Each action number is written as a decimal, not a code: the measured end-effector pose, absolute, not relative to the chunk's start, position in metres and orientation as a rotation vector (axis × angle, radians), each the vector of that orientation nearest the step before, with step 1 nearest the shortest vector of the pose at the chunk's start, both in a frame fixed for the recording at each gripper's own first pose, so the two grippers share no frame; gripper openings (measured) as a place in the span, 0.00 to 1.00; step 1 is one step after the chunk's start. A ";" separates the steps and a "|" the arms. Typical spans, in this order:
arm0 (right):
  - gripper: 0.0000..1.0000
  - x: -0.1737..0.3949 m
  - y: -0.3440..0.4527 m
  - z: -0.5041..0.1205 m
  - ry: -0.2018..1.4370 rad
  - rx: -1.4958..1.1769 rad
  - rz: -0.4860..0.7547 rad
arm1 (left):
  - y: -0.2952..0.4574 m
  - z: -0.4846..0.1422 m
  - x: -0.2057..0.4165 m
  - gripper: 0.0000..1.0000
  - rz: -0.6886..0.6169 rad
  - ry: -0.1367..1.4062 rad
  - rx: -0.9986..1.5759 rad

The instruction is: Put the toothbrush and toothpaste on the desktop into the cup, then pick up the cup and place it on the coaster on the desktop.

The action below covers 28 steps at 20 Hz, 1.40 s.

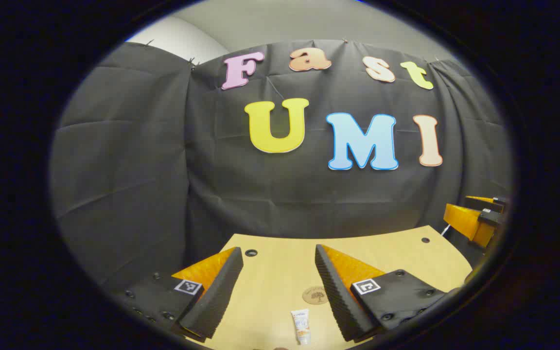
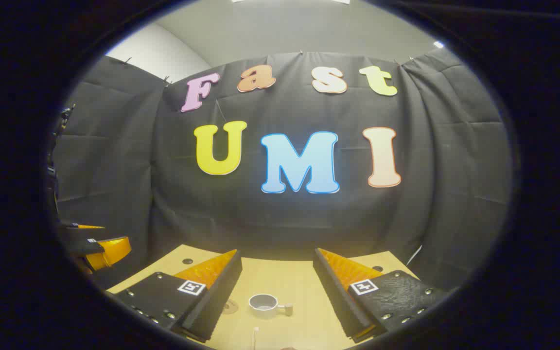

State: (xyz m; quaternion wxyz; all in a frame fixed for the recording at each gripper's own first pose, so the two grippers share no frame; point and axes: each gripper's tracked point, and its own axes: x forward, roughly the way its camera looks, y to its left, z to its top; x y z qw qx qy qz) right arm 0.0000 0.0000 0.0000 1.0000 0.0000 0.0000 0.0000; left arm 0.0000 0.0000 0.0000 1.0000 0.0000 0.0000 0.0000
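Observation:
In the left gripper view a white toothpaste tube (image 1: 301, 325) lies on the wooden desktop (image 1: 280, 272) below my left gripper (image 1: 278, 255), whose fingers stand wide apart and hold nothing. A round brown coaster (image 1: 315, 295) rests just beyond the tube, beside the right finger. In the right gripper view a grey cup (image 2: 264, 303) with a handle sits upright on the desktop (image 2: 280, 277) between the spread fingers of my right gripper (image 2: 277, 256), lower down. A white toothbrush end (image 2: 255, 333) pokes in at the bottom edge. The coaster (image 2: 230, 306) peeks out by the left finger.
The right gripper (image 1: 474, 218) hovers at the far right of the left gripper view, off the table's corner. The left gripper (image 2: 95, 245) appears at the far left of the right gripper view. The desktop has several small round holes (image 1: 251, 253). Black cloth walls close the back.

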 end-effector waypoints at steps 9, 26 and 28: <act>0.92 0.000 -0.003 -0.019 0.061 0.023 0.015 | -0.007 -0.009 -0.001 0.96 -0.013 0.031 0.006; 0.92 -0.001 0.005 -0.061 0.169 0.025 0.078 | -0.036 -0.093 0.006 0.96 -0.077 0.214 0.072; 0.92 -0.001 0.012 -0.079 0.226 0.024 0.099 | -0.043 -0.116 0.010 0.96 -0.110 0.270 0.066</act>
